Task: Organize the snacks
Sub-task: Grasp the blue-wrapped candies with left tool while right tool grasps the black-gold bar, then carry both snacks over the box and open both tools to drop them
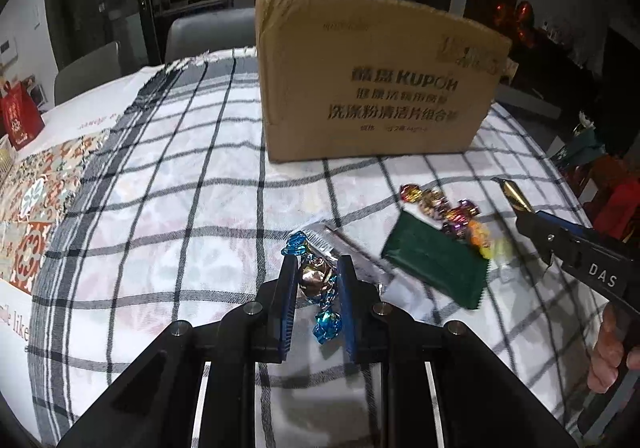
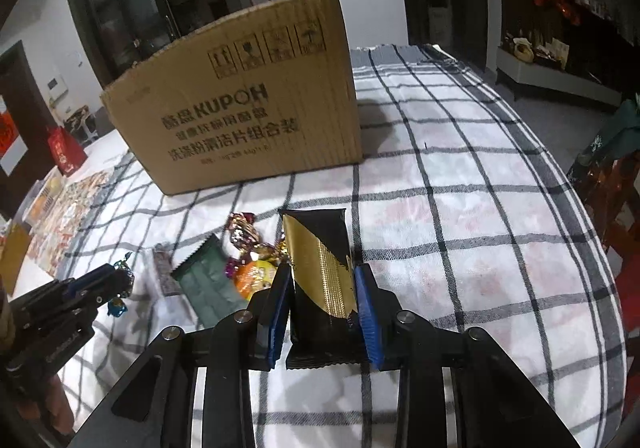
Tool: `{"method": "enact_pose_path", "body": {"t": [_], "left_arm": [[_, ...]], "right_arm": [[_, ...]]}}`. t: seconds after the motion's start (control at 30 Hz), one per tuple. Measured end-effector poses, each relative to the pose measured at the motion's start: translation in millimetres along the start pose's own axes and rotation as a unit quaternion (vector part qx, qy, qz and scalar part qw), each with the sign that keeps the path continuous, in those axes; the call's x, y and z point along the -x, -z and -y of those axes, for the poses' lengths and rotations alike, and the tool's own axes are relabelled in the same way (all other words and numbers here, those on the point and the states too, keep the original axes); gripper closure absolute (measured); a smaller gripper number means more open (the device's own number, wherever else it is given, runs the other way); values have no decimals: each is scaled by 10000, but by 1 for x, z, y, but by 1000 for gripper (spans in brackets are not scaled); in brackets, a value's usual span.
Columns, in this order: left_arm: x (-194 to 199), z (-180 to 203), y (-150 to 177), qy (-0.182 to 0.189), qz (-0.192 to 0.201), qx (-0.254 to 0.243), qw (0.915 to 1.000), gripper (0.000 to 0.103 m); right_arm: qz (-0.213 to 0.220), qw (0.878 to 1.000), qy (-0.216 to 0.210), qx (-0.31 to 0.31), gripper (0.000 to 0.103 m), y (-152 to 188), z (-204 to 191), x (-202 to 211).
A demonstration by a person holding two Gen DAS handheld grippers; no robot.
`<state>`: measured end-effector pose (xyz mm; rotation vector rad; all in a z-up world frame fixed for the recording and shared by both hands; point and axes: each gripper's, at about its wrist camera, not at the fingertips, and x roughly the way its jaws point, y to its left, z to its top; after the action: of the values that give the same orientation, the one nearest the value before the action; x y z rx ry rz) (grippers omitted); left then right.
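Note:
My left gripper (image 1: 316,264) is shut on a candy in a blue and gold twist wrapper (image 1: 316,280), low over the checked cloth. Its blue ends stick out beyond and behind the pads. My right gripper (image 2: 322,270) is shut on a black and gold snack packet (image 2: 320,272), which stands up between the blue pads. In the left wrist view that packet's tip (image 1: 514,198) shows at the right. A green packet (image 1: 434,264) and several small wrapped candies (image 1: 444,208) lie between the two grippers. A brown cardboard box (image 1: 372,84) stands behind them.
A silver packet (image 1: 352,248) lies flat beside the left gripper. The checked tablecloth (image 2: 460,208) covers the table, with a patterned mat (image 1: 36,192) and a red bag (image 1: 20,116) at the far left. Chairs (image 1: 208,32) stand behind the table. A hand (image 1: 612,352) holds the right gripper.

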<state>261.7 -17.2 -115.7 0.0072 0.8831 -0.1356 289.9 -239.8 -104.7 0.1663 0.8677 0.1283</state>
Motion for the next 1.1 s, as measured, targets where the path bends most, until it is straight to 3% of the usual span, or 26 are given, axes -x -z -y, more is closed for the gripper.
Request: {"method": "enact_pose_path", "body": {"t": [0.6, 1.1], "left_arm": [[76, 14, -24, 325, 780, -163, 9963, 83], [111, 23, -76, 550, 1500, -305, 9867, 83]], "right_arm": [[772, 9957, -468, 216, 70, -20, -22, 74], [1491, 9836, -969, 294, 70, -63, -37, 111]]}}
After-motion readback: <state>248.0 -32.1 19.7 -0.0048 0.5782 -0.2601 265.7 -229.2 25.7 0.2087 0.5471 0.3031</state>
